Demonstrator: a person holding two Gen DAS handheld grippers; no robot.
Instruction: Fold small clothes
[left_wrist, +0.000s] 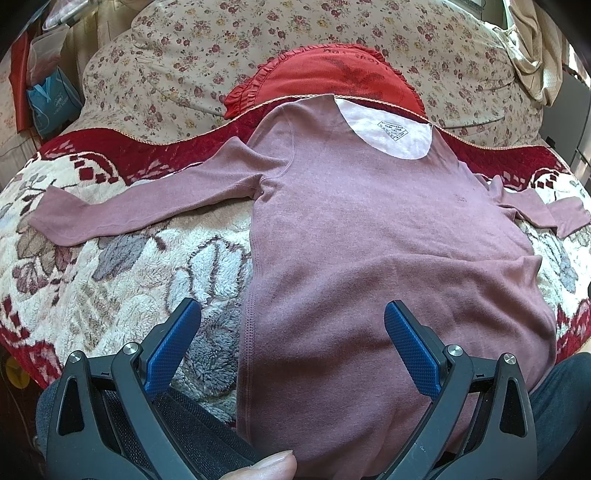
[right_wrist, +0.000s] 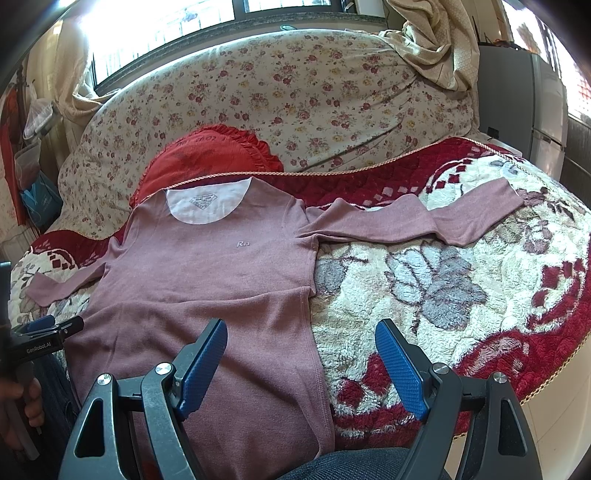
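Observation:
A small mauve long-sleeved shirt lies flat, front up, on a fleece blanket, both sleeves spread out; it also shows in the right wrist view. My left gripper is open and empty, hovering over the shirt's lower left side seam. My right gripper is open and empty, hovering over the shirt's lower right side seam. The left gripper also shows at the left edge of the right wrist view. The shirt's hem hangs toward my lap, partly hidden.
The red and cream flowered blanket covers the bed. A red frilled pillow lies behind the collar, in front of a floral quilt. A blue bag hangs at far left. A refrigerator stands at right.

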